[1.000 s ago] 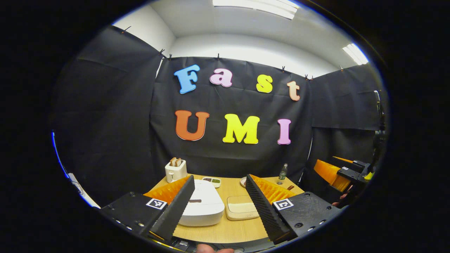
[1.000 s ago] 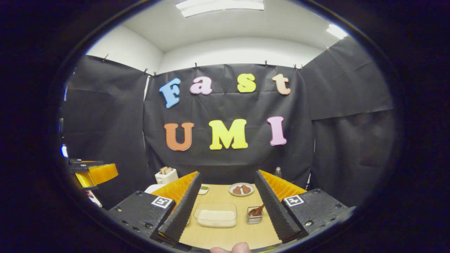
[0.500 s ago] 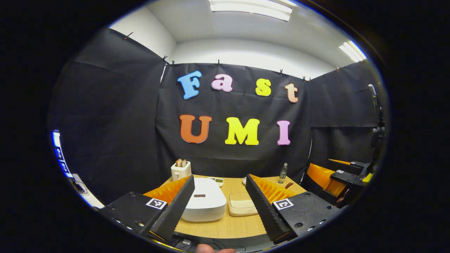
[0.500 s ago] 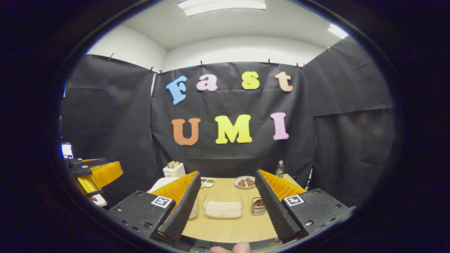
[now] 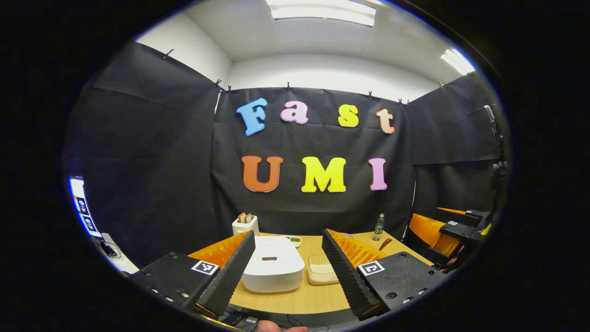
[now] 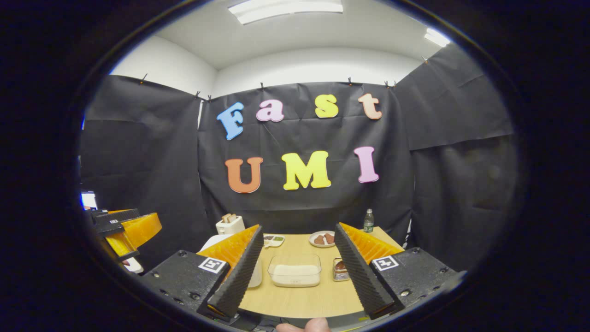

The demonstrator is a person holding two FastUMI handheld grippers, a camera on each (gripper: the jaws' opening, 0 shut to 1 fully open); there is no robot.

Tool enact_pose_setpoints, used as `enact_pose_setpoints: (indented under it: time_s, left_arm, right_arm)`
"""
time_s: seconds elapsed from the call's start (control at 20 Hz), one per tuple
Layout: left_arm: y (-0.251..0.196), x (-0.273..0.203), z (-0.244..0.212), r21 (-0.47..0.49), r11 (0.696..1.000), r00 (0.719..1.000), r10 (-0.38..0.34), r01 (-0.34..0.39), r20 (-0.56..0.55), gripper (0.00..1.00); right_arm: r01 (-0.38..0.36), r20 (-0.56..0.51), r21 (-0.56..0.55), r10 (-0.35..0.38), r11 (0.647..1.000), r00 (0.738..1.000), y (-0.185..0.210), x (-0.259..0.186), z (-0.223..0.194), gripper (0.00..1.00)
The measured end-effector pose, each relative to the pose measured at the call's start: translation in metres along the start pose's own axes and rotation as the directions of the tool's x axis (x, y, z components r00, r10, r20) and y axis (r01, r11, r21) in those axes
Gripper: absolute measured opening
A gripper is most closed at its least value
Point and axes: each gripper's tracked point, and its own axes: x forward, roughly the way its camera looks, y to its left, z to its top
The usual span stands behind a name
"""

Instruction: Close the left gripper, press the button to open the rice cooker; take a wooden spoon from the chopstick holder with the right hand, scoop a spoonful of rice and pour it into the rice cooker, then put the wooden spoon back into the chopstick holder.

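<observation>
White rice cooker (image 5: 274, 270), tan table (image 5: 295, 299)

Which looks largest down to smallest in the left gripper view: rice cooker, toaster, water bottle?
1. Rice cooker, clearly largest, though it also sits nearest the camera.
2. Toaster, at the table's far edge.
3. Water bottle, also at the far edge, slimmer than the toaster.
</observation>
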Motion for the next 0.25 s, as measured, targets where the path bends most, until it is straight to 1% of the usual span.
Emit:
enact_pose_setpoints:
  time_s: [0.05, 0.25]
  left_arm:
    - [-0.0008, 0.0005, -0.0004, 0.004, 1.000, 1.000, 0.001, -0.001, -0.005, 0.94]
    - [-0.0067, 0.0013, -0.0004, 0.010, 1.000, 1.000, 0.004, -0.004, 0.002, 0.94]
  right_arm:
    - [0.002, -0.003, -0.002, -0.002, 1.000, 1.000, -0.0019, -0.0001, -0.0006, 1.00]
    - [0.006, -0.010, 0.000, -0.006, 1.000, 1.000, -0.0071, -0.0015, -0.0039, 1.00]
